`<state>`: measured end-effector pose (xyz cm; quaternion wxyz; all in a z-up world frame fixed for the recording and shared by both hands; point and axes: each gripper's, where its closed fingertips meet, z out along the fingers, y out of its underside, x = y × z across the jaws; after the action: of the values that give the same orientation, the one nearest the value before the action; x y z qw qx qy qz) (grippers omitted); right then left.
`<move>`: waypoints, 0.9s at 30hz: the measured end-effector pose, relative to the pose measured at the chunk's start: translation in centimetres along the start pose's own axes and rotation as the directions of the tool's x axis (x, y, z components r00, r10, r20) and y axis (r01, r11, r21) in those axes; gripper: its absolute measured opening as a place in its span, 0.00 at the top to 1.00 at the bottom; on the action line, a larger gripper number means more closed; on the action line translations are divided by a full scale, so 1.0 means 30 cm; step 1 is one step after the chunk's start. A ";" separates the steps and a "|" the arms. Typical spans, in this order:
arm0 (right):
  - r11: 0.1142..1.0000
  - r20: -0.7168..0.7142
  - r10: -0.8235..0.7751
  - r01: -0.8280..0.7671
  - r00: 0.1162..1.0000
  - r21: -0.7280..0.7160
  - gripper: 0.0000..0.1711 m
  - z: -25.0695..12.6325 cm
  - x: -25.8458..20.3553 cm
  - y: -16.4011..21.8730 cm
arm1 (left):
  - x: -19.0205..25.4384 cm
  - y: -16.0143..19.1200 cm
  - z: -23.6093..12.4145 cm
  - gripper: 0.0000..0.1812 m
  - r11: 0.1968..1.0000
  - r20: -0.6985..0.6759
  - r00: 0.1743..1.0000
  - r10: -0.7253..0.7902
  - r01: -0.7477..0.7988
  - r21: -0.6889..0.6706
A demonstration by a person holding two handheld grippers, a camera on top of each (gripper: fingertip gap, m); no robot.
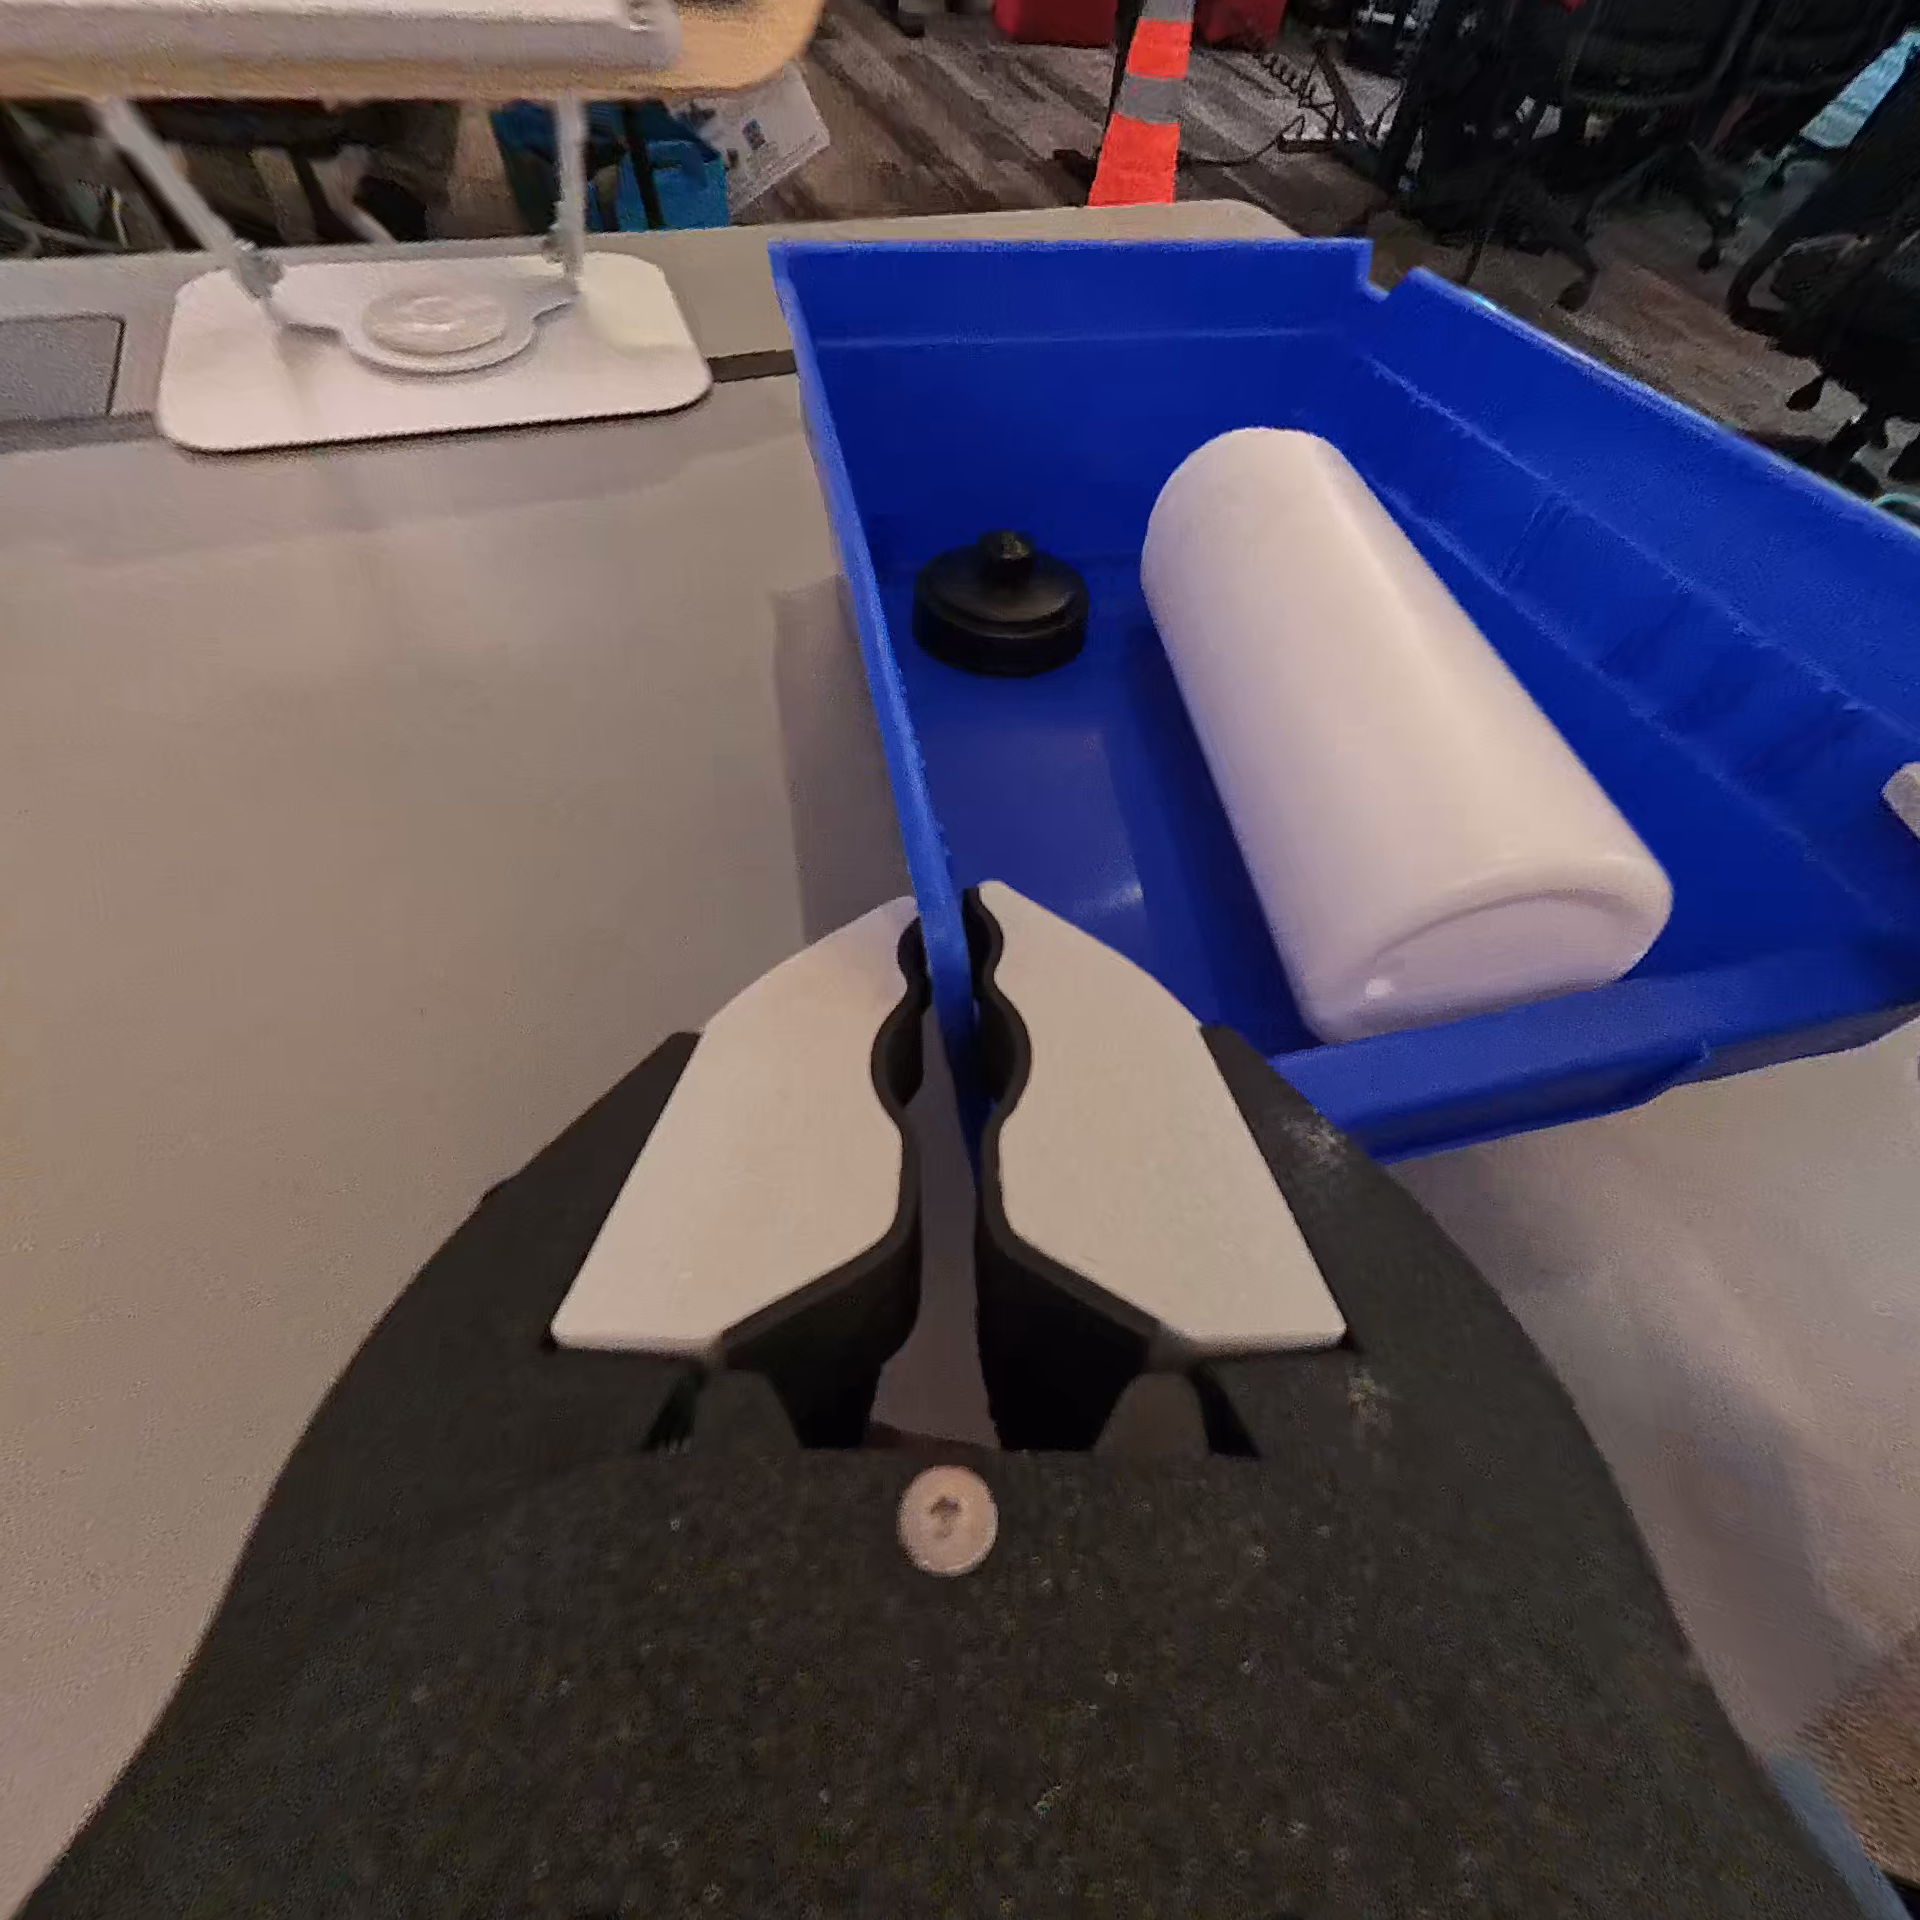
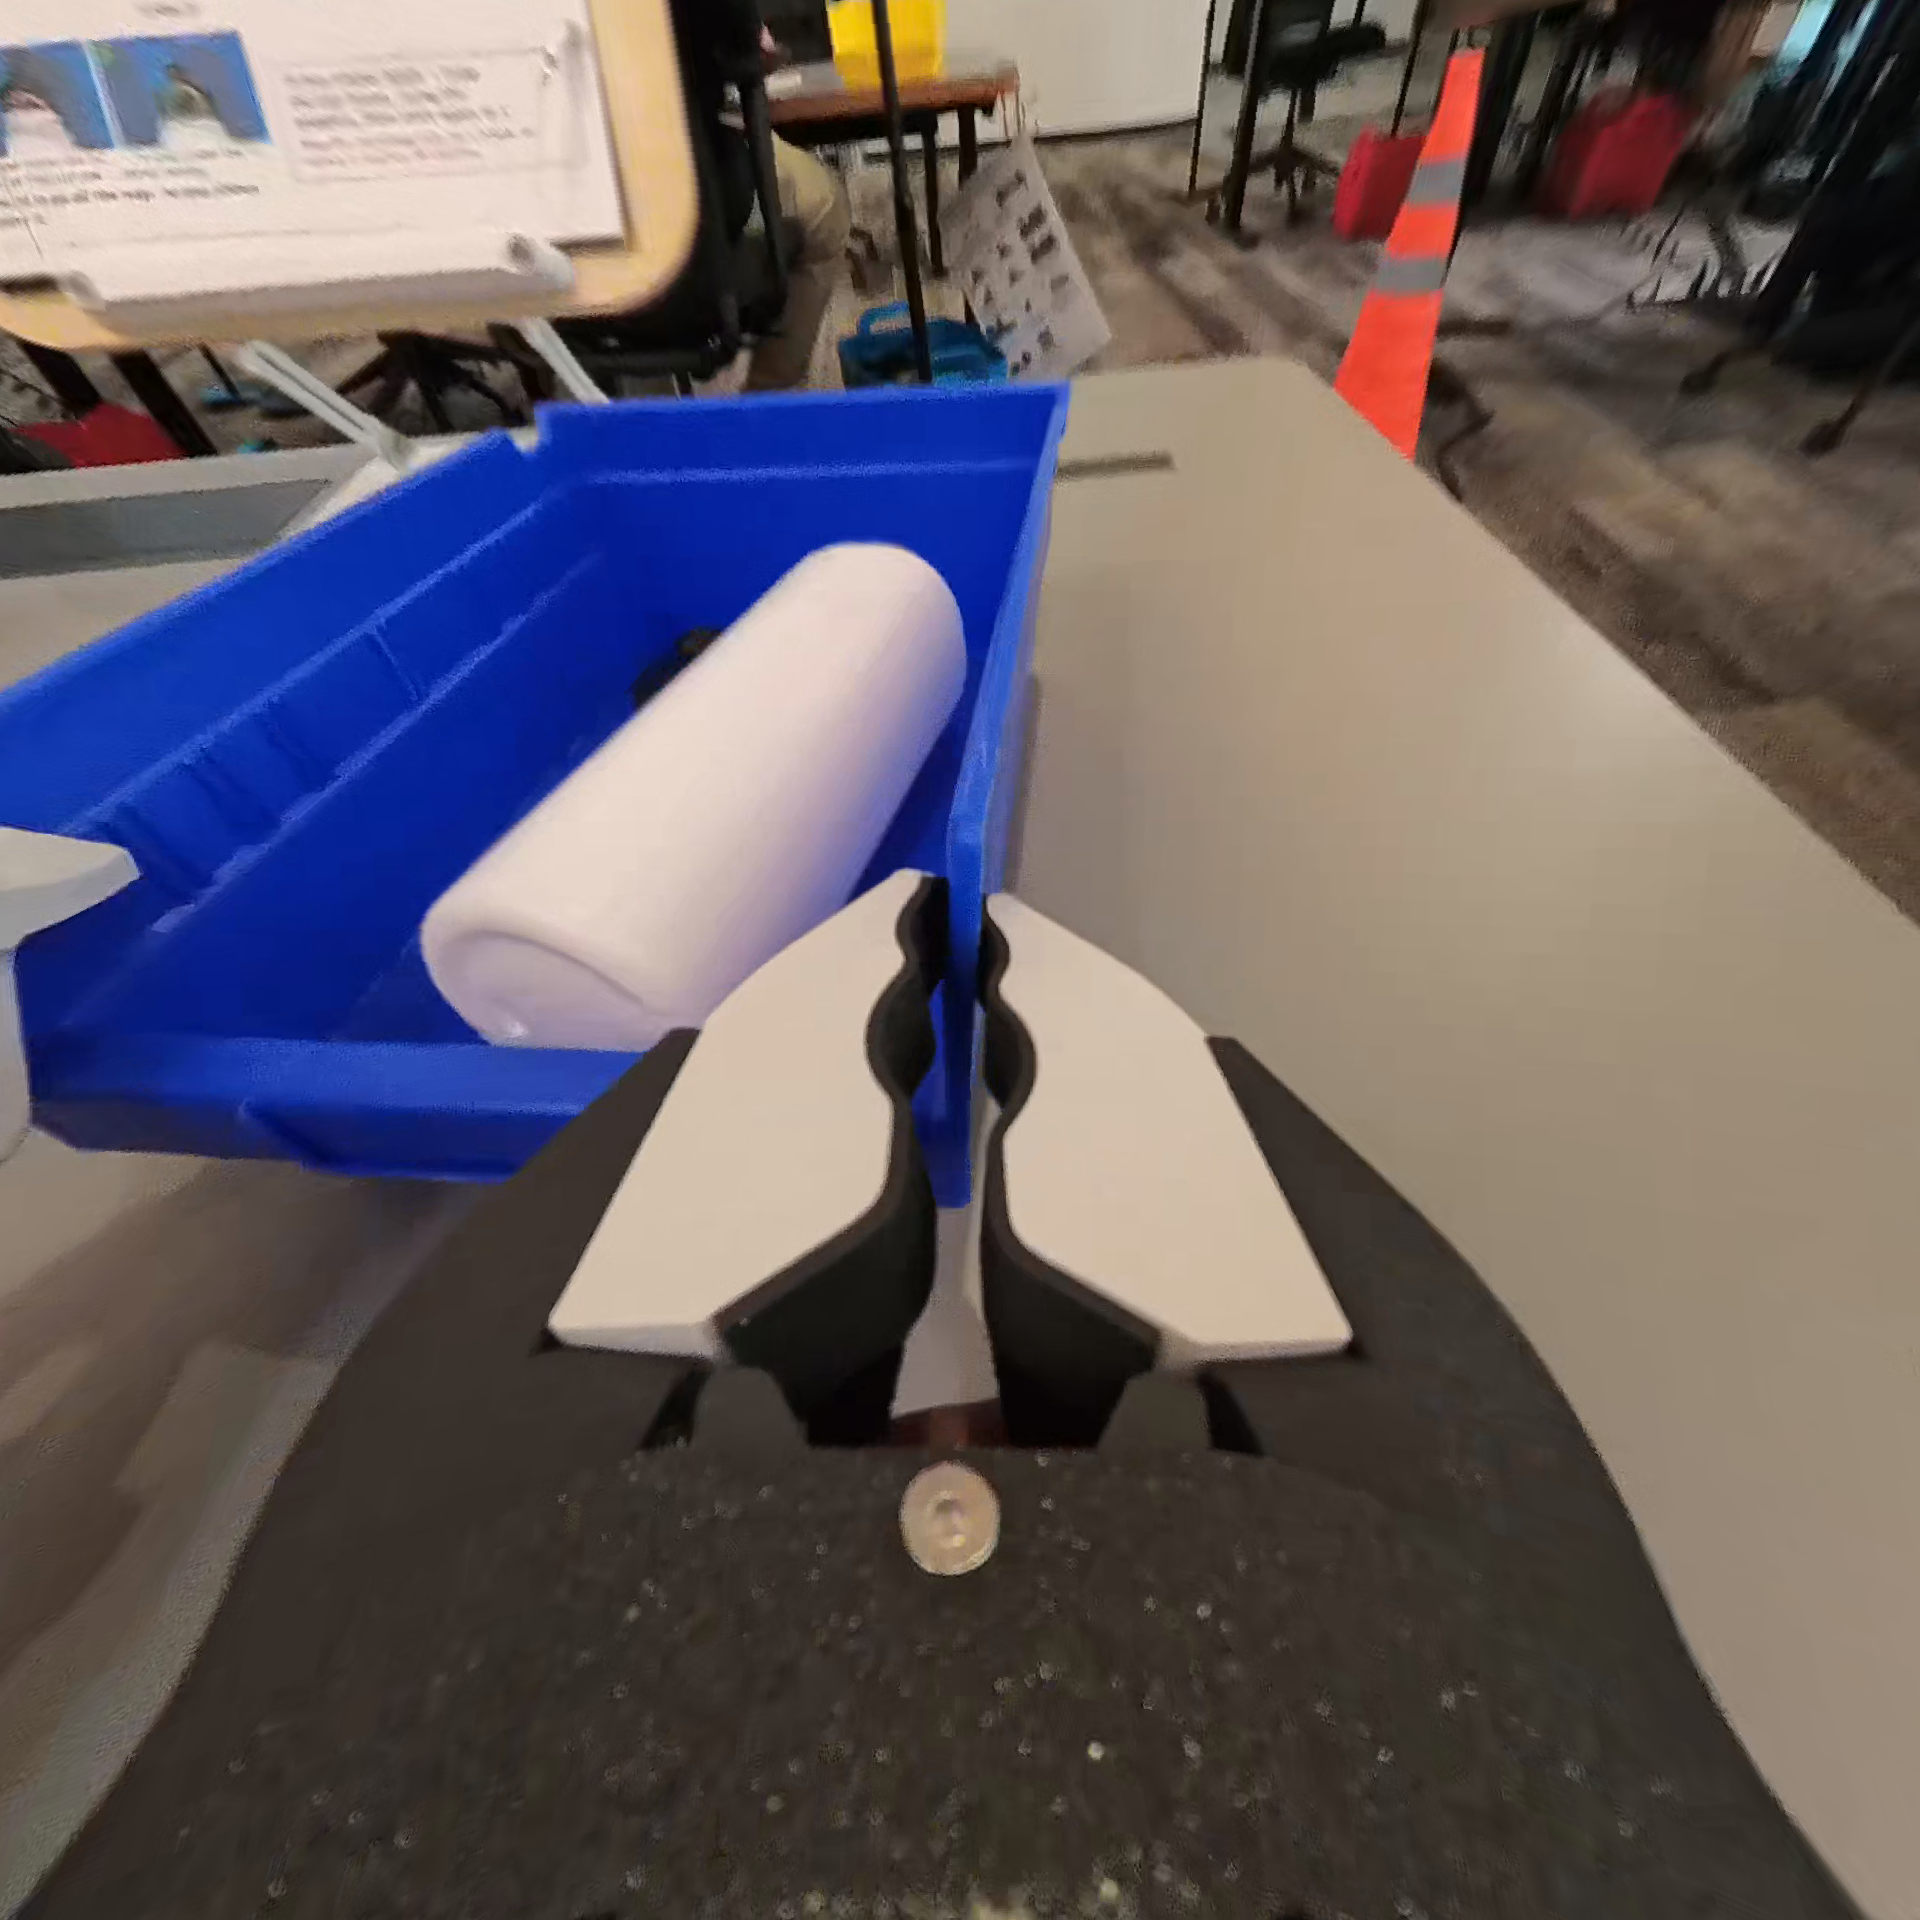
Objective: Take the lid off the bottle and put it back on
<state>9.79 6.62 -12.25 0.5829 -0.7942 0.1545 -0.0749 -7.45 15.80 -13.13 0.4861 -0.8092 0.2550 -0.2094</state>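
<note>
The left gripper (image 1: pixel 948 914) is pinching the left side wall of a blue bin (image 1: pixel 1621 499), its jaws drawn narrow with the thin plastic wall caught between them. The right gripper (image 2: pixel 964 909) is doing the same on the opposite side wall of the bin (image 2: pixel 312 707), jaws closed tight on the rim near the bin's near right corner. The bin appears to be sitting tilted above the grey counter (image 1: pixel 364 831), though whether its base is touching the surface cannot be told.

Inside the bin, a white bottle (image 1: pixel 1382 727) is lying on its side along the right wall, its flat bottom facing the near end. The black lid (image 1: pixel 1000 619) is sitting apart from it on the bin floor, near the left wall toward the far end, knob pointing up. In the right wrist view the bottle (image 2: pixel 707 800) is hiding most of the lid.

A white stand (image 1: pixel 426 353) is resting at the counter's far edge, and an orange cone (image 1: pixel 1143 104) is standing on the floor beyond.
</note>
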 end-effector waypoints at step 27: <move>0.946 0.729 -0.200 0.322 0.655 -0.029 0.84 -0.097 -0.768 0.040 | -0.632 0.184 -0.561 0.59 0.998 -0.030 0.998 -0.047 0.048 0.028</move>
<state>-12.95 11.34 -11.07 0.5157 -0.8167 -0.1954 0.1698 -33.30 13.85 -12.39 0.4888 -0.8048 0.2399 -0.2363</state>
